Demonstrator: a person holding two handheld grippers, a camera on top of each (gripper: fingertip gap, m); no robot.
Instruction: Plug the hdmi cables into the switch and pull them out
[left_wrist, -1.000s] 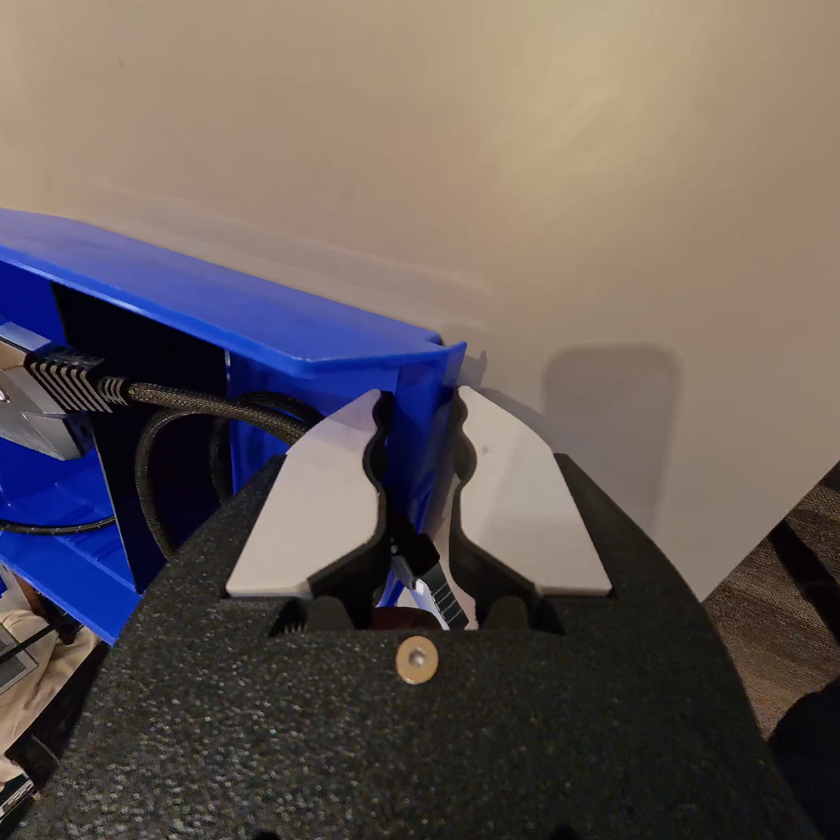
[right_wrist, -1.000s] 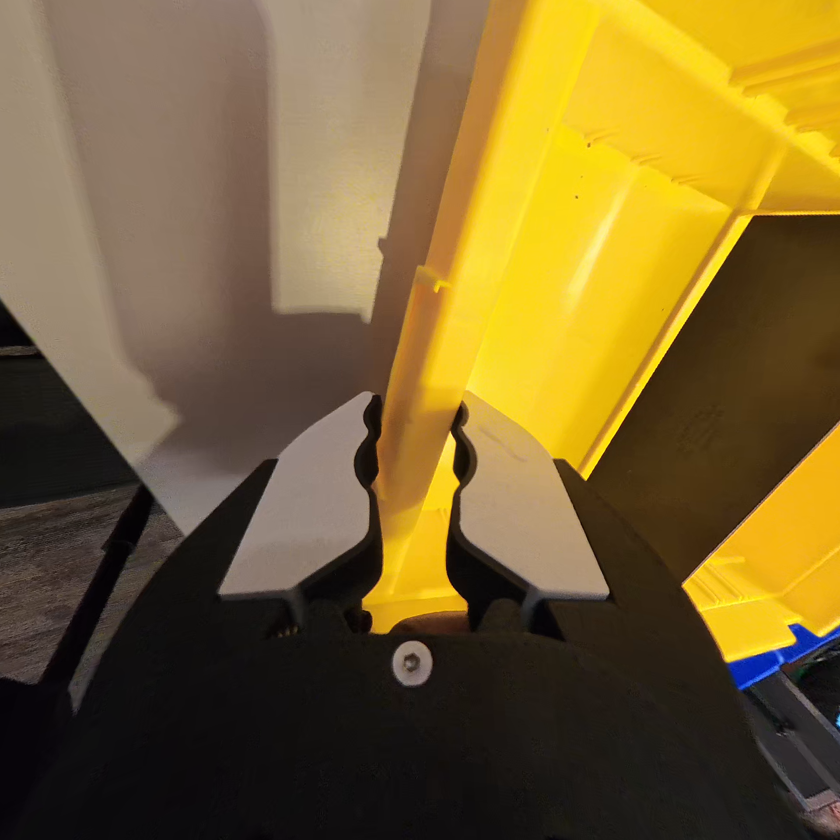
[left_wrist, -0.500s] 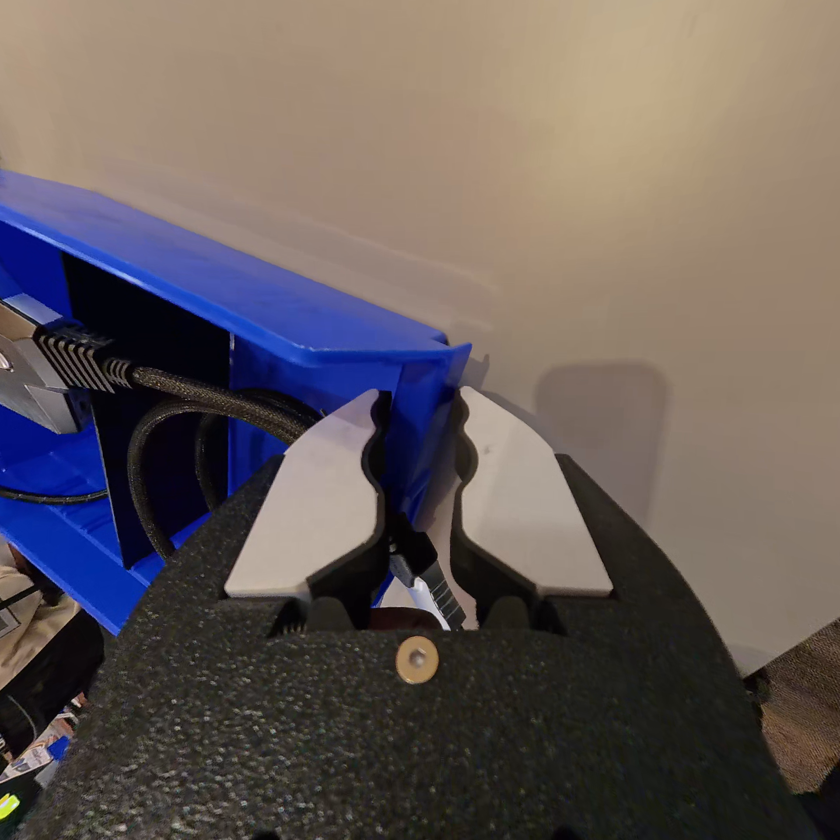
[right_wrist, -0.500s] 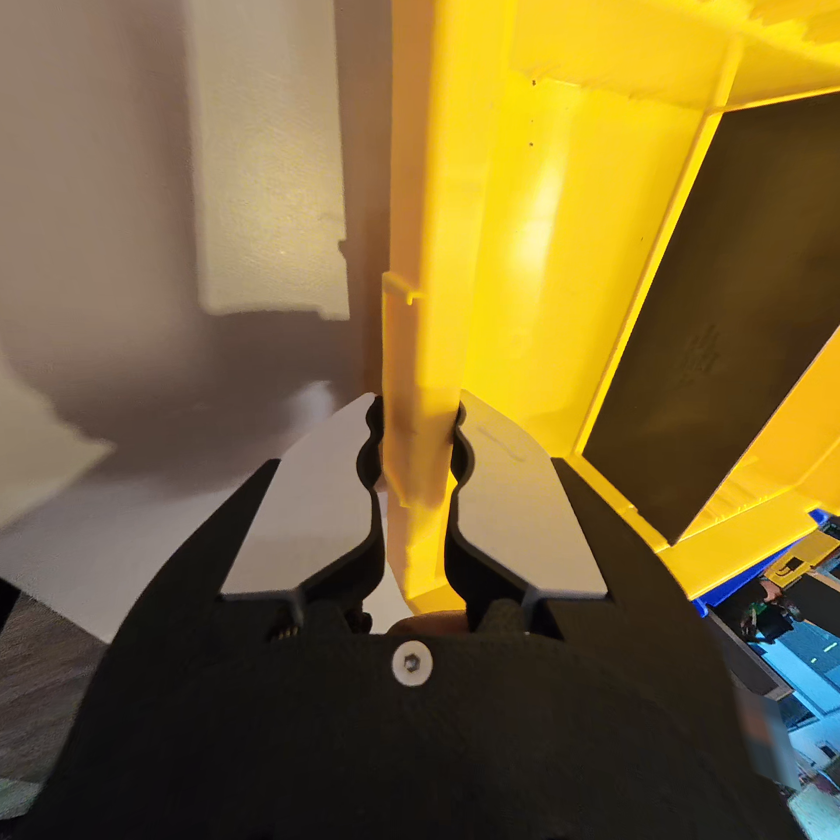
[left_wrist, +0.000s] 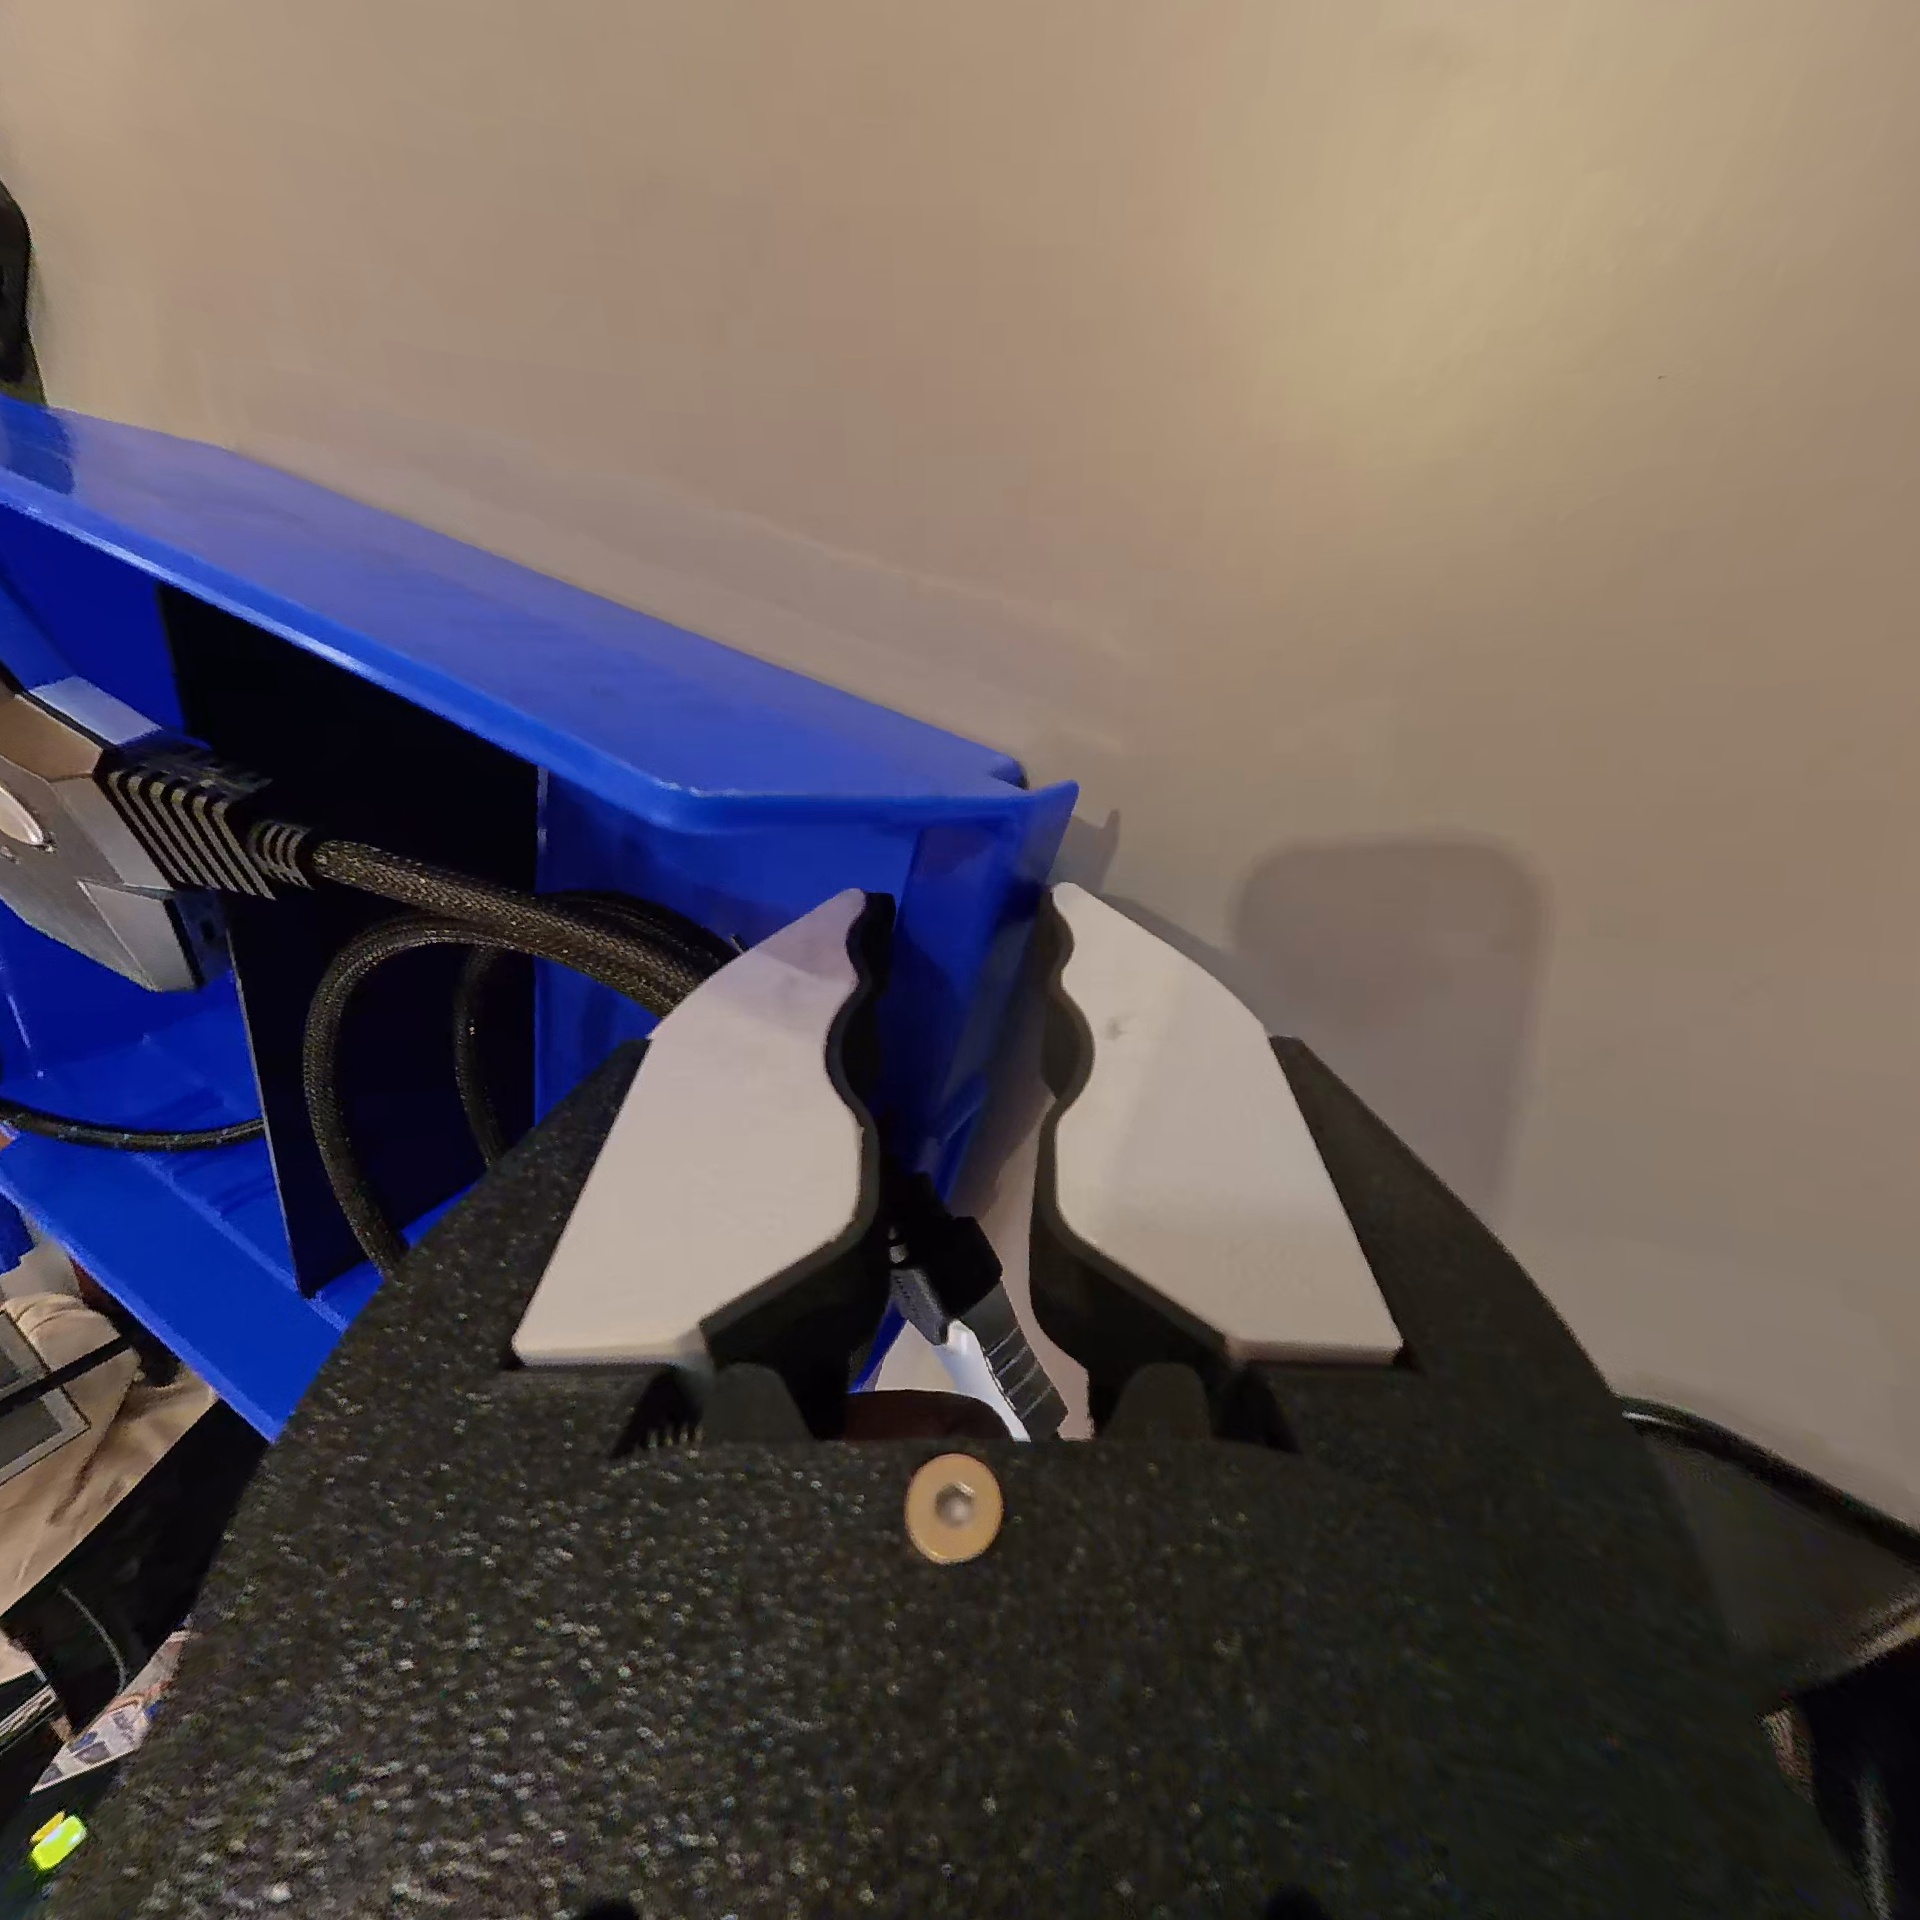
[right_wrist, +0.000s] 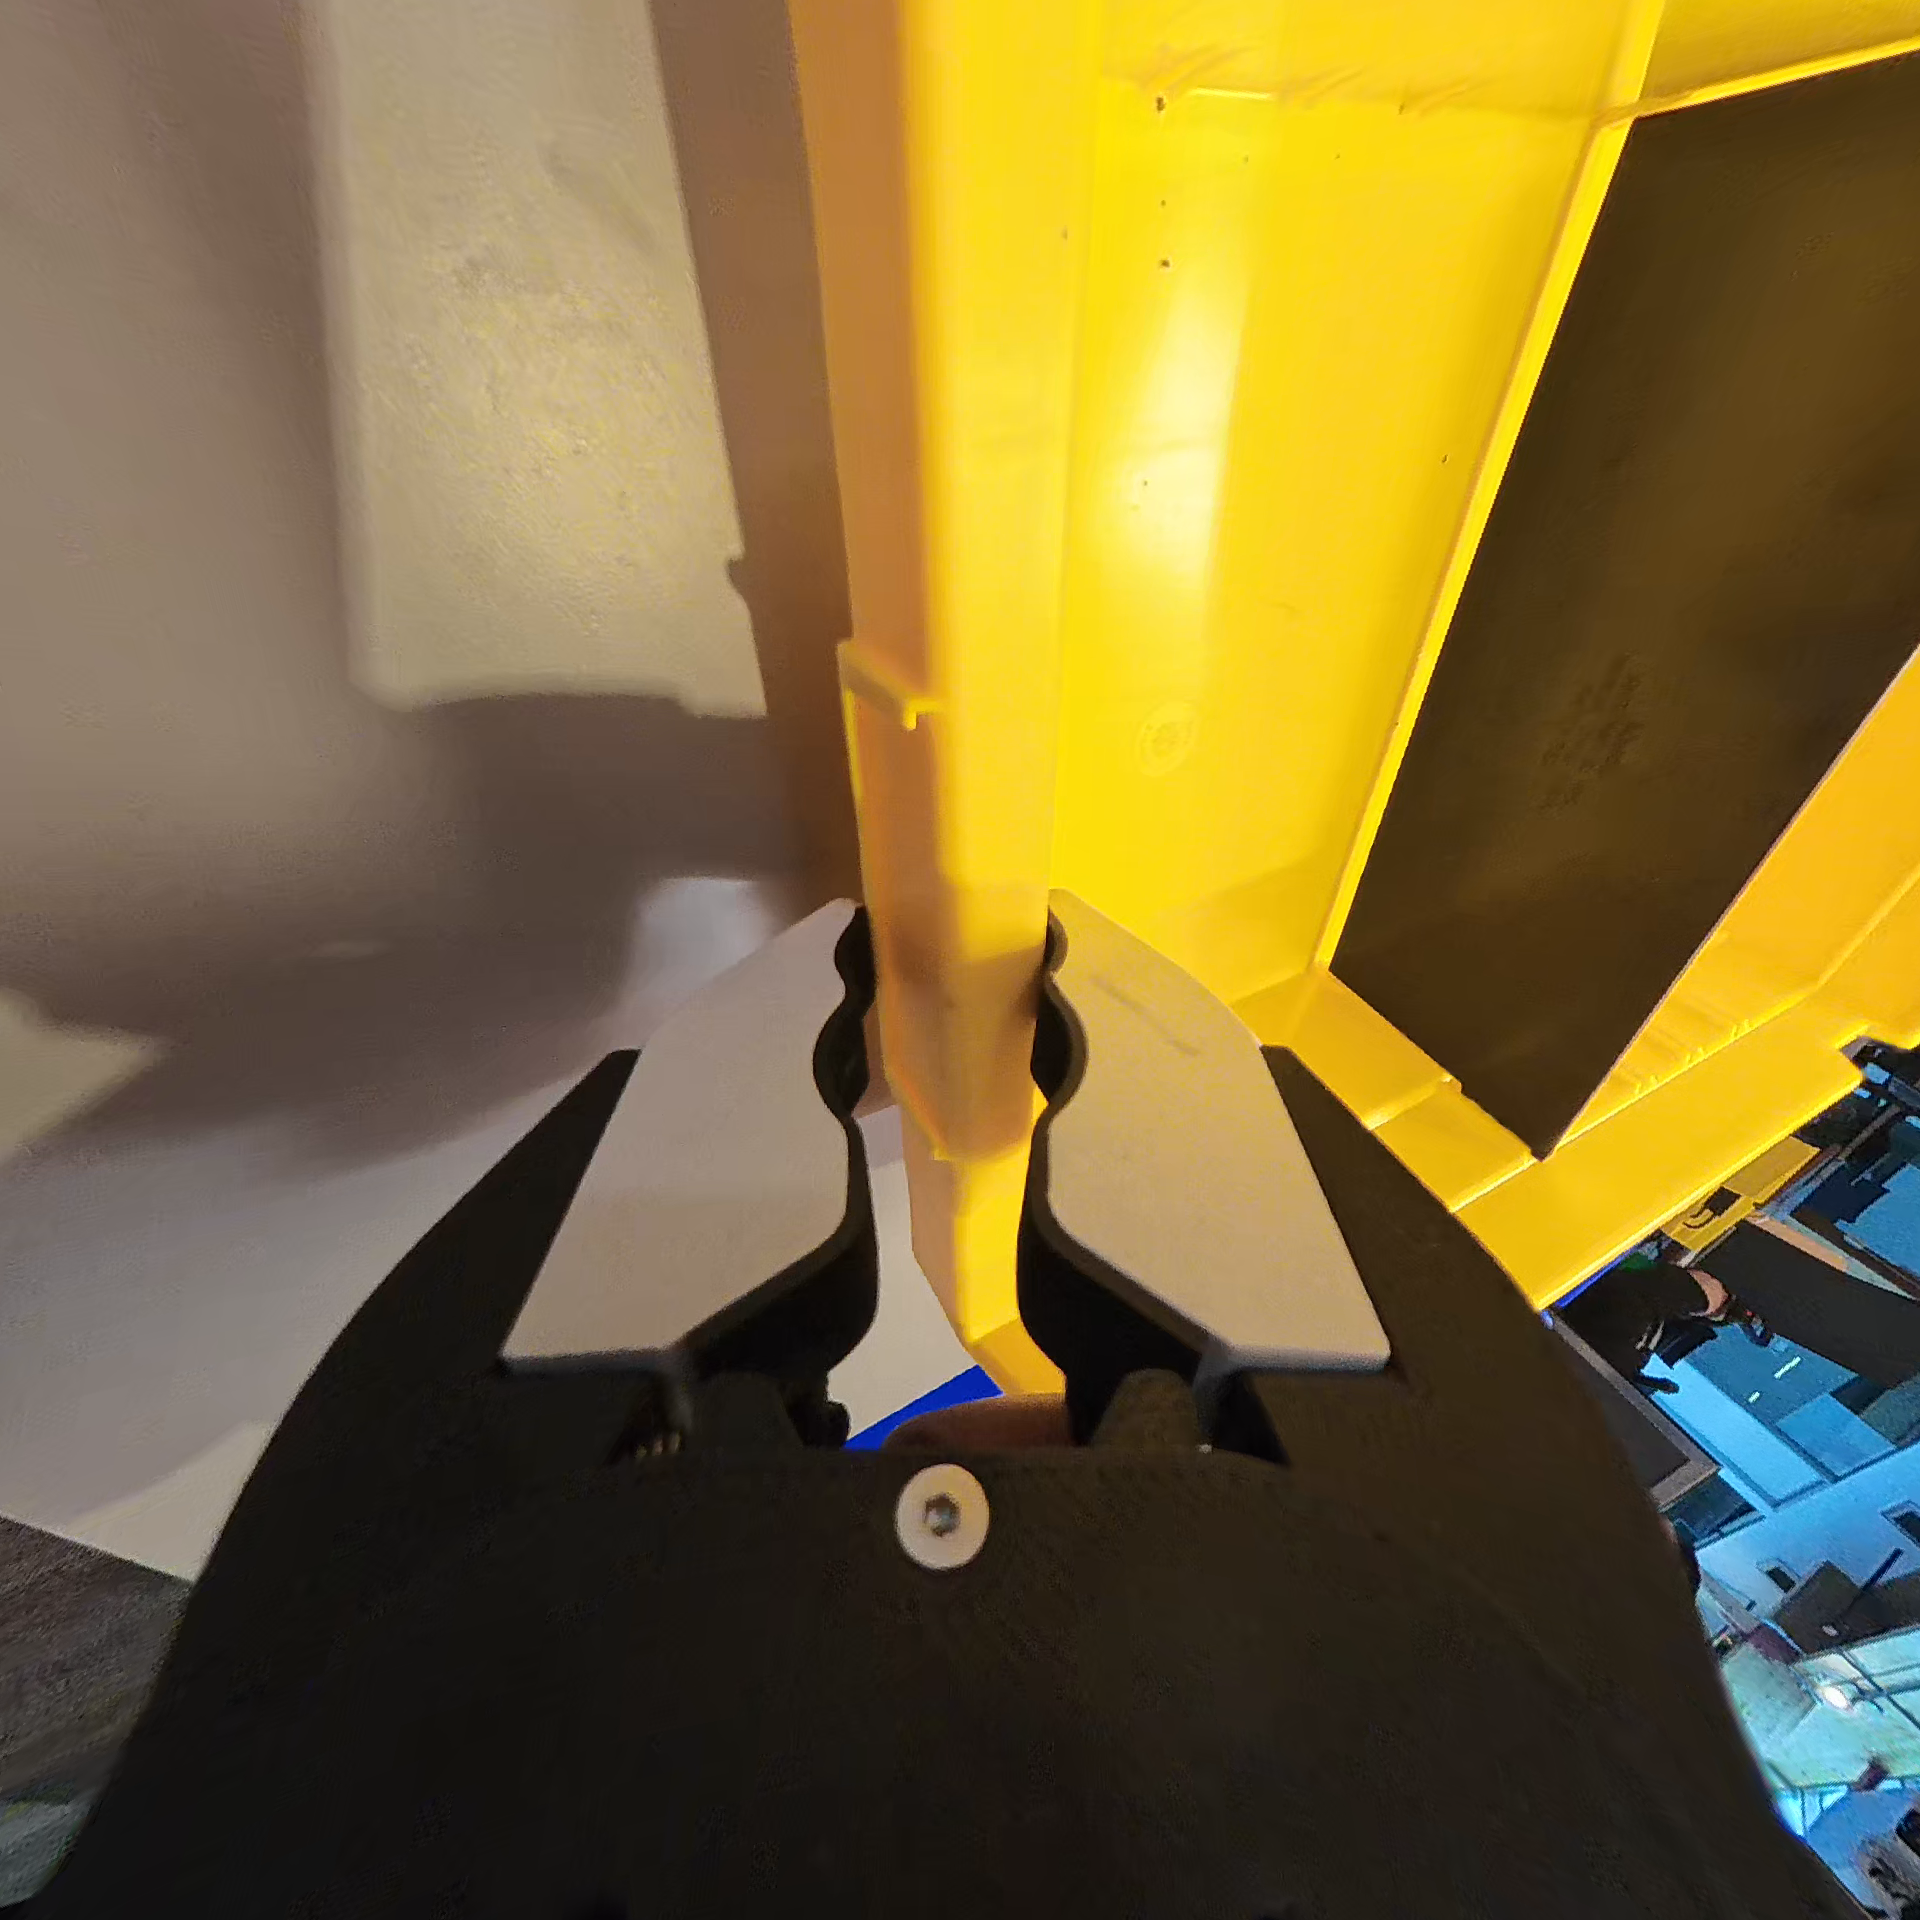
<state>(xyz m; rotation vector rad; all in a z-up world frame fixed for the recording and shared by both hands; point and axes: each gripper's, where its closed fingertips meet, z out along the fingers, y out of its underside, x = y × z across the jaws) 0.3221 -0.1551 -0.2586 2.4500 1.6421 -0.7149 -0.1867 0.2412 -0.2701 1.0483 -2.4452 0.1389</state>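
Note:
In the left wrist view my left gripper (left_wrist: 961, 914) is shut on the end wall of a blue bin (left_wrist: 623, 707). Both pads press on the wall. Inside the bin a silver switch (left_wrist: 62, 831) sits at the far left. A black braided HDMI cable (left_wrist: 468, 883) is plugged into it and loops along the bin. A second striped connector (left_wrist: 956, 1278) shows low between the fingers. In the right wrist view my right gripper (right_wrist: 951, 925) is shut on the side wall of a yellow bin (right_wrist: 1195, 520), which has a black floor panel (right_wrist: 1662, 623).
A plain beige surface (left_wrist: 1247, 416) fills the background behind the blue bin and also shows in the right wrist view (right_wrist: 520, 364). Grey carpet (right_wrist: 62, 1662) shows at lower left. Clutter (left_wrist: 62, 1403) lies below the blue bin, and a bluish room area (right_wrist: 1787, 1455) shows at lower right. Across from one pair of fingers to the other is roughly 65 cm.
Both bins stay fixed between the pads while the background shifts behind them. The yellow bin has swung more upright in view, and the blue bin has dropped lower against the beige surface.

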